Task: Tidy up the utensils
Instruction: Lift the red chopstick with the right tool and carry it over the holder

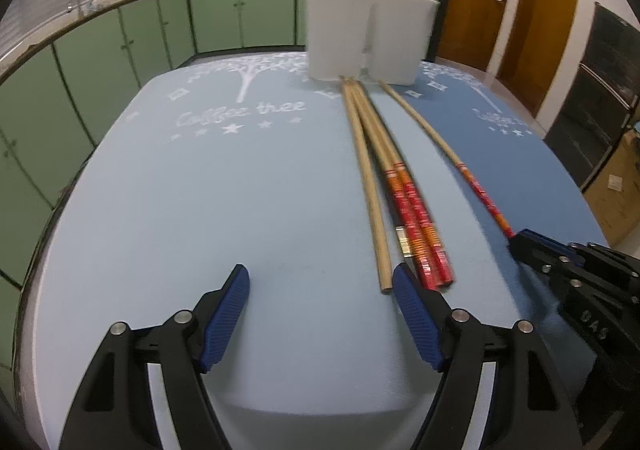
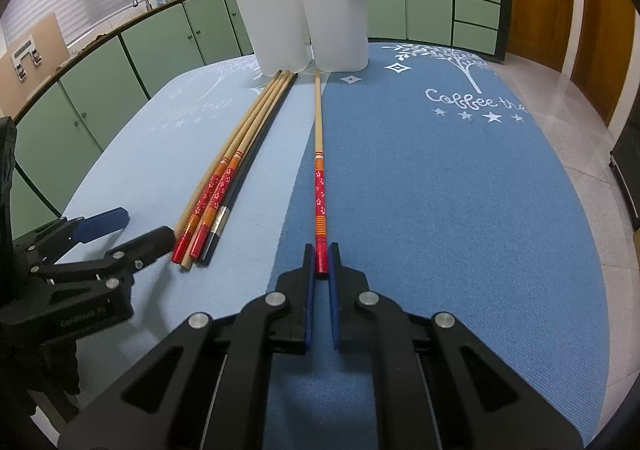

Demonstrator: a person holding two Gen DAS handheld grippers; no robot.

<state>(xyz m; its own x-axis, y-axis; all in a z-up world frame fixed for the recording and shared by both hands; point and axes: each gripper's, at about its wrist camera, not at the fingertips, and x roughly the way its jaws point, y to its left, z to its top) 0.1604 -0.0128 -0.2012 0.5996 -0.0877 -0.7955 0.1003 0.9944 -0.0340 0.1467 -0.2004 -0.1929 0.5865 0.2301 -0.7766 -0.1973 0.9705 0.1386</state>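
Right gripper clamps chopstick

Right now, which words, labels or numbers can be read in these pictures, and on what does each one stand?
"Coffee tree": white script on the blue table mat, cut off at the picture's edge.
"Coffee tree": the same print on the light blue mat, blurred.
"GenRobot AI": on the left gripper, faint.
Embossed characters on the right gripper: unreadable.

The mat is light blue on the left and darker blue on the right, with white trees, stars and lettering. The chopsticks are tan at the far ends, red with white flowers and orange stripes near. The cups are white. Both tongs are black with blue pads.
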